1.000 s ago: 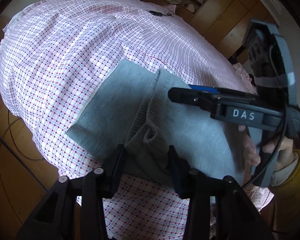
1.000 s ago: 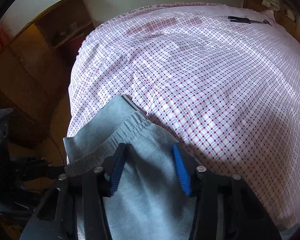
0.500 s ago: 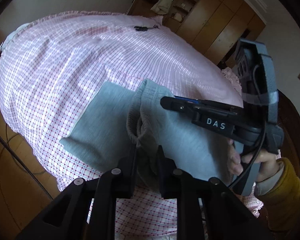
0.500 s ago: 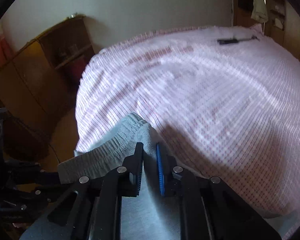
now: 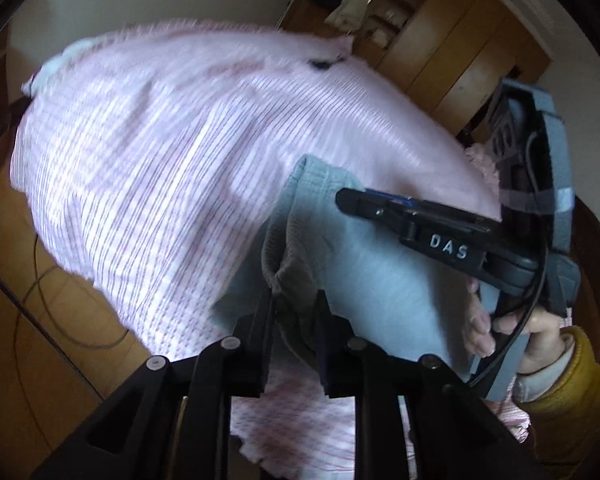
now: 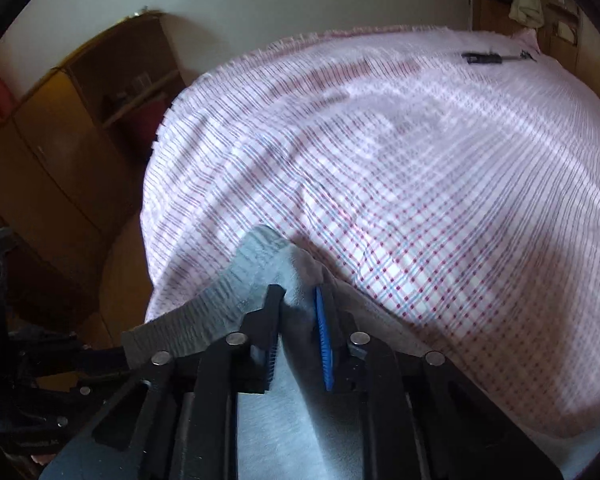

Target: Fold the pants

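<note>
One pair of grey pants (image 5: 364,280) shows, in the lower centre of both views. Two tongs are in view: the left tongs (image 5: 296,320) at the bottom of the left wrist view, and the right tongs (image 6: 298,328) at the bottom of the right wrist view, each with two fingers. One bed (image 6: 440,184) with one pink checked sheet fills the middle of both frames. One small dark object (image 6: 484,57), too small to tell what it is, lies on the sheet in the upper right. One hand (image 5: 516,328) shows at the right edge, with one yellow sleeve (image 5: 572,376). Wooden cupboards stand on two sides of the room.
</note>
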Demonstrator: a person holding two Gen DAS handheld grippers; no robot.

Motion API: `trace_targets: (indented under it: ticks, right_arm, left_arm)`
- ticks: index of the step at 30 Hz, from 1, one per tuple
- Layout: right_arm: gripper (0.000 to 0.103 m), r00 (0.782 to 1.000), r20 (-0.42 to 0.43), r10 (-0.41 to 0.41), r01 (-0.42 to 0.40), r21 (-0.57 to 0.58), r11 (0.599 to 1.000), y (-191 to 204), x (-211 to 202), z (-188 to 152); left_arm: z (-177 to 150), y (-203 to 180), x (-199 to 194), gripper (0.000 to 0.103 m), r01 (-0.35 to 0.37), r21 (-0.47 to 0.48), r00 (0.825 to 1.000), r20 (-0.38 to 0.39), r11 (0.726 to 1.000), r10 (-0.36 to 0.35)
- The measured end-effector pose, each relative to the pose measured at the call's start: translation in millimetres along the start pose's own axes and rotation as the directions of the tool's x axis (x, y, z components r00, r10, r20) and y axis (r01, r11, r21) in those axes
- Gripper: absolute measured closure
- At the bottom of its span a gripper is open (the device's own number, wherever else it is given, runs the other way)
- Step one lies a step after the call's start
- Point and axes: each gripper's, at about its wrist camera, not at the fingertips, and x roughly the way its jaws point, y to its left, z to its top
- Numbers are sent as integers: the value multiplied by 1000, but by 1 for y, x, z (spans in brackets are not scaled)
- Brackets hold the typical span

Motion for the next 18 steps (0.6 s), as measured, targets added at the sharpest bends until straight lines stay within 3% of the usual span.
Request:
trace_targets:
  ticks: [5,10,14,18]
  right_arm:
    - [88,1000,26,18,-19,35,999,-4,-26,-1]
    - [83,994,106,-34,24,90,996,-27,-88,-29]
    - [83,983,121,-137,110,209,972,-62,-131,-72]
    - [82,963,123,-241,196,294,935,-87,-157,-104]
  left_arm:
    - [-15,22,16,71,-47,-29,998,-53,998,46]
    - [-17,24,-3,70,-70,1,997,-42,998,70]
    - [-14,16,-25,71,-131,54,991,2,990,131]
    - [-5,-5,-36,71,-96,102,995,41,990,92]
